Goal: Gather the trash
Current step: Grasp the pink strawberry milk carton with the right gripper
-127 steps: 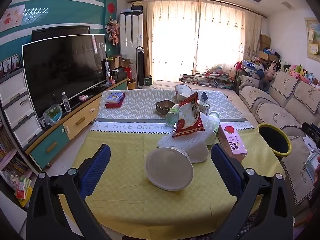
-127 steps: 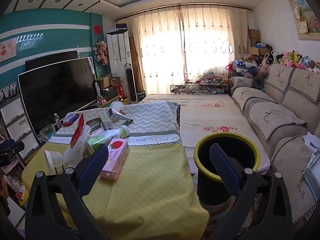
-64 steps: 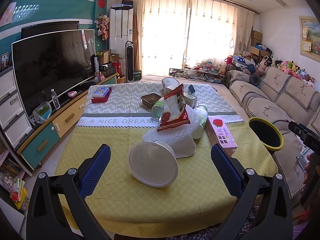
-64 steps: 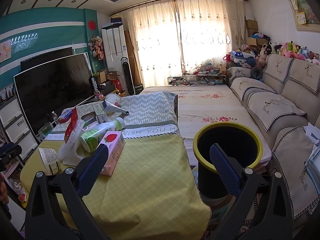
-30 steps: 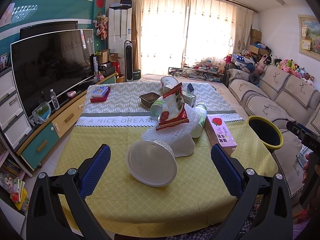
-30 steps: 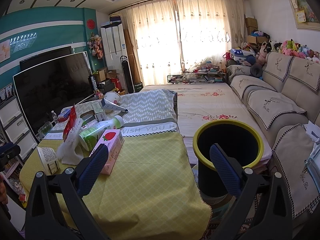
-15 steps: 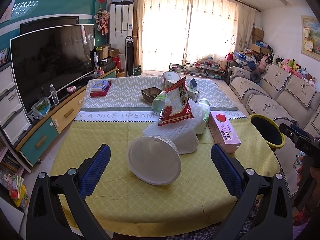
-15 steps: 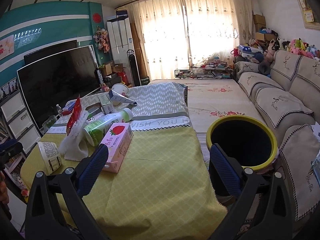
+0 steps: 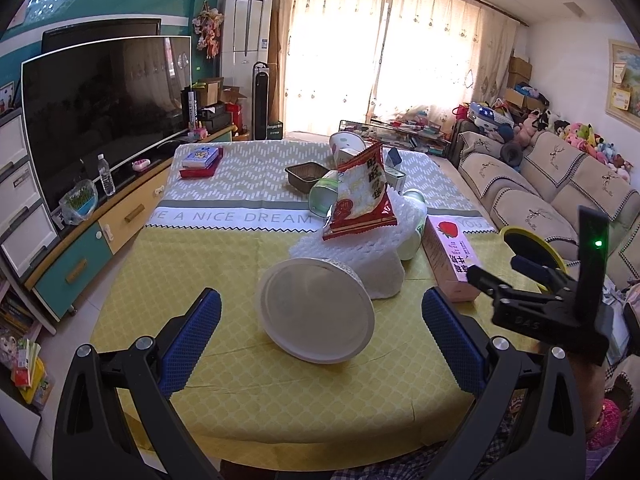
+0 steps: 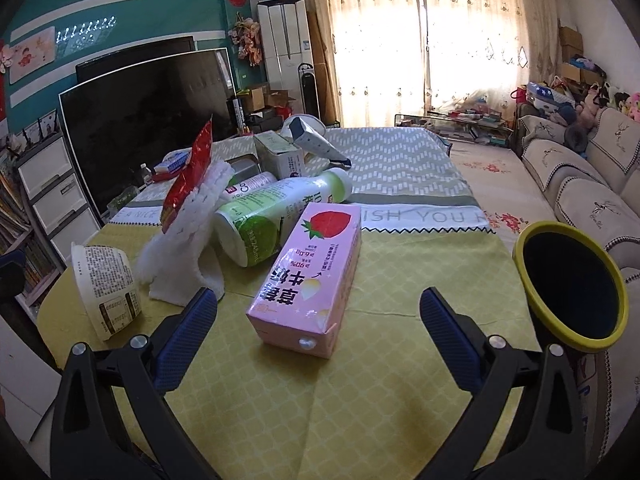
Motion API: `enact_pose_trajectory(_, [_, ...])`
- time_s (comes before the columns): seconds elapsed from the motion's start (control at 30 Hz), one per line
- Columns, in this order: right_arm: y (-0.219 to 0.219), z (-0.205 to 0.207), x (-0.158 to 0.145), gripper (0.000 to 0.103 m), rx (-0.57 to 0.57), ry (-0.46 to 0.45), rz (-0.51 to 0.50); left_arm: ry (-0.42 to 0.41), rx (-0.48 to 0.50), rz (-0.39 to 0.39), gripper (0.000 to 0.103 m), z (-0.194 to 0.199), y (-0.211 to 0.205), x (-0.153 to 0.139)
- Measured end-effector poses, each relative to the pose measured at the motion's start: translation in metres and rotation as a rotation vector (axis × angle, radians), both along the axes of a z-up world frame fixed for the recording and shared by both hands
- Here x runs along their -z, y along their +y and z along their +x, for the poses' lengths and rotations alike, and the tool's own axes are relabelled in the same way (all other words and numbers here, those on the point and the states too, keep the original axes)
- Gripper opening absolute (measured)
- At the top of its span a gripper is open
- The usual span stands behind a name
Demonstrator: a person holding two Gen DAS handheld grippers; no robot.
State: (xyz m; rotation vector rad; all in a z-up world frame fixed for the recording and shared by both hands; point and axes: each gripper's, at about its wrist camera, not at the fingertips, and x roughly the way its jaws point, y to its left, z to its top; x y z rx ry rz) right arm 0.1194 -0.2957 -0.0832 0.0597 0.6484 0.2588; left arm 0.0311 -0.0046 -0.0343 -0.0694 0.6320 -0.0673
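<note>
Closer now, the right tool (image 10: 318, 320) gapes empty just short of the pink strawberry-milk carton (image 10: 310, 276), a glossy box lying flat on the bench (image 10: 400, 380); left tool (image 9: 320, 328) open before the carton's neighbouring white paper bowl (image 9: 316, 316).

The table (image 10: 384, 376) is covered by a matt woven cloth, yellow with a fine lattice print, and it shows soft creases. On it the pink carton (image 10: 310, 280) looks like smooth coated paper with a light shine, the green and white bottle (image 10: 276, 216) is glossy plastic, the snack bag (image 9: 362, 196) is shiny crinkled foil, and the white foam net (image 9: 360, 256) is rough and spongy. The 2 fingers (image 10: 186, 334) of the right gripper carry blue pads with a dotted, rubbery texture on matt black plastic arms with small metal screws.
</note>
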Motion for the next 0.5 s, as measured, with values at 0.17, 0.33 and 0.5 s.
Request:
enact_pose_trajectory(0.17, [0.011,0.011,0.013,0.079,0.014,0.031,-0.029,0.006,-0.007,-0.010,0.099,0.002,0.004,0.002])
enact_pose_trajectory(0.33, [0.017,0.018,0.024,0.073,0.006,0.068,-0.046,0.013,-0.002,-0.011,0.099,0.003,0.002,0.006])
enact_pose_trajectory(0.5, [0.014,0.018,0.028,0.050,0.009,0.076,-0.053,0.015,0.001,-0.011,0.099,0.003,0.001,0.007])
